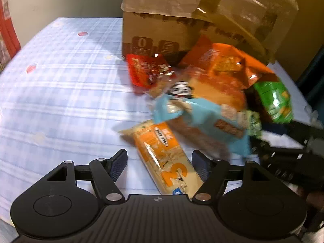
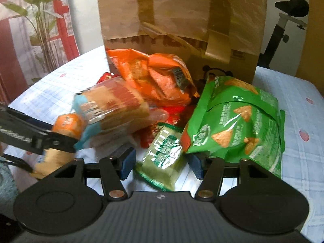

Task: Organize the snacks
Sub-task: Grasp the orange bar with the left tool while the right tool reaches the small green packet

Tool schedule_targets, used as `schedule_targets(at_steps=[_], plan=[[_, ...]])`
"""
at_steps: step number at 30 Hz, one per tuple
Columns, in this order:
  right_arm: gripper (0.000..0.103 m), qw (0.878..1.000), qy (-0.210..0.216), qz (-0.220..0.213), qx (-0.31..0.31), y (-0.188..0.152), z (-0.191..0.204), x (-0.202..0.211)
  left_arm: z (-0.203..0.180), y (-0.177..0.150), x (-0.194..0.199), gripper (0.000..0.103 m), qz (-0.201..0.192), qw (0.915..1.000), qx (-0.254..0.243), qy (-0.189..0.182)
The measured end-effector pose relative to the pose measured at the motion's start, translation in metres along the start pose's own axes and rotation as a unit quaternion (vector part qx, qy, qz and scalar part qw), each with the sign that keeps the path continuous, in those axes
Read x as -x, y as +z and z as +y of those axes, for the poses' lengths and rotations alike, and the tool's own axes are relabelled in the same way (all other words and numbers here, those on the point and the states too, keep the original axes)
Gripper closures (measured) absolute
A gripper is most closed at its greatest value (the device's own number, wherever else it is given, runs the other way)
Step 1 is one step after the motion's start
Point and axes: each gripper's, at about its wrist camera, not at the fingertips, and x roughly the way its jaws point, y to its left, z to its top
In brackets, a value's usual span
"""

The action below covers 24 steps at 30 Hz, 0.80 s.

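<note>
Snacks lie in a pile on the plaid tablecloth point(image 1: 60, 101) in front of a taped cardboard box point(image 1: 172, 30). My left gripper point(image 1: 160, 165) is open around an orange-and-white snack bar packet point(image 1: 162, 154), with a clear gap at its left pad. My right gripper point(image 2: 162, 165) is open around a small green packet point(image 2: 162, 158) that lies on the cloth, with gaps on both sides. In the pile are an orange chip bag point(image 2: 154, 75), a green chip bag point(image 2: 243, 117), a blue-wrapped loaf pack point(image 2: 113, 105) and a red packet point(image 1: 145, 70).
The cardboard box point(image 2: 182, 20) stands upright right behind the pile. In the right wrist view the left gripper's black arm point(image 2: 30, 135) reaches in from the left. A potted plant point(image 2: 40, 20) and a black stand point(image 2: 287, 20) are beyond the table.
</note>
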Motion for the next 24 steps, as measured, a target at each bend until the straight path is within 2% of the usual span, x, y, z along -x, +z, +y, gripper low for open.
schedule_targets(at_steps=[3,4,7,14,18,19,22,24], plan=[[0.046,1.0,-0.009,0.001,-0.002,0.002,-0.002,-0.005,0.014,0.006,-0.002,0.031,0.0,0.9998,-0.015,0.016],[0.051,1.0,-0.012,-0.002,0.002,0.001,-0.002,-0.005,0.02,0.009,-0.003,0.033,-0.002,0.9996,-0.018,0.023],[0.055,1.0,-0.009,-0.005,0.019,-0.001,0.001,-0.004,0.034,0.016,-0.008,0.034,-0.007,0.999,-0.027,0.035],[0.056,1.0,-0.006,-0.018,0.021,-0.009,0.0,-0.001,0.043,0.016,-0.003,0.034,-0.018,0.9991,0.003,0.039],[0.056,0.999,-0.009,-0.032,0.022,-0.014,-0.001,0.0,0.037,0.005,-0.001,0.035,-0.044,0.9968,0.013,0.065],[0.056,0.999,-0.009,-0.034,0.023,-0.015,0.0,0.0,0.037,0.002,0.0,0.038,-0.052,0.996,0.018,0.07],[0.056,0.999,-0.011,-0.037,0.026,-0.018,0.0,0.002,0.037,-0.004,0.008,0.064,-0.067,0.9945,0.02,0.077],[0.055,0.999,-0.011,-0.038,0.026,-0.019,0.0,0.002,0.039,-0.004,0.012,0.065,-0.071,0.9942,0.03,0.075]])
